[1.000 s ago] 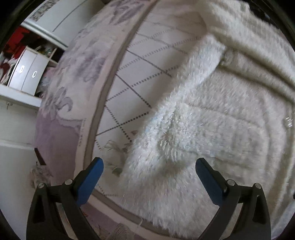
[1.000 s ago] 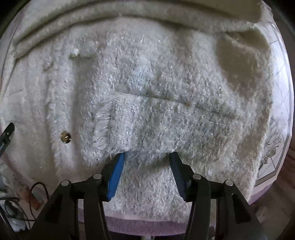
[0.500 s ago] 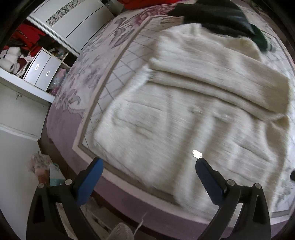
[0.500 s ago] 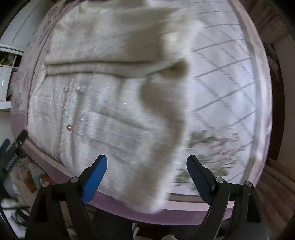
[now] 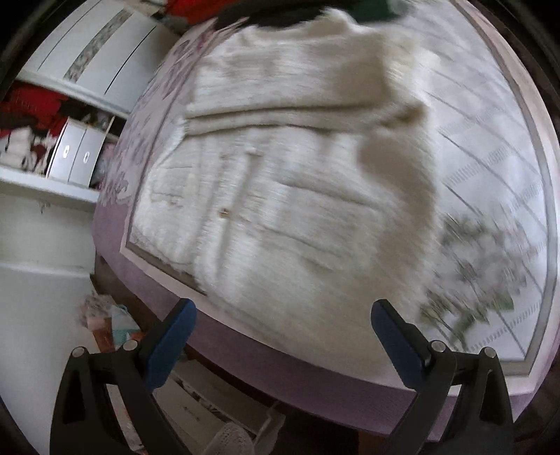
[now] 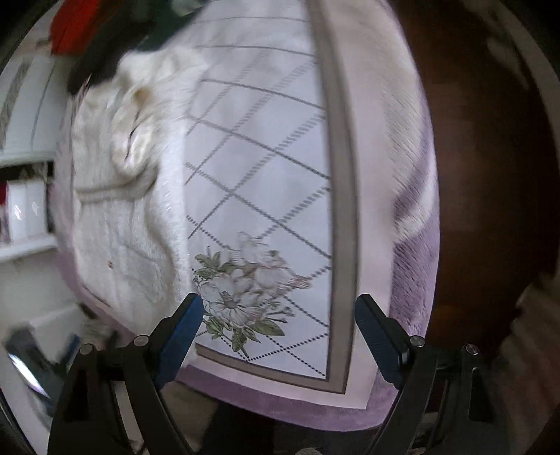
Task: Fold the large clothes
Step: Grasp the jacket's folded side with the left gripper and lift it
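Observation:
A fluffy cream cardigan (image 5: 280, 182) with small buttons lies spread on the bed, one sleeve folded across its upper part. In the left wrist view my left gripper (image 5: 280, 336) hangs open above the bed's near edge, nothing between its blue pads. The right wrist view shows the same cardigan (image 6: 119, 217) at the left. My right gripper (image 6: 278, 329) stands open over the flower print on the bedspread (image 6: 259, 175), well clear of the garment and holding nothing.
Dark and red clothes (image 5: 287, 10) are piled at the bed's far end. White shelves with storage boxes (image 5: 75, 154) stand left of the bed. Clutter lies on the floor (image 5: 112, 322) below the near edge. A dark wooden surface (image 6: 490, 175) lies right of the bed.
The right gripper opened, let go of the cardigan's hem and swung right over the bare bedspread. The left gripper pulled back from the cardigan's left edge and moved right; both views now show more of the bed.

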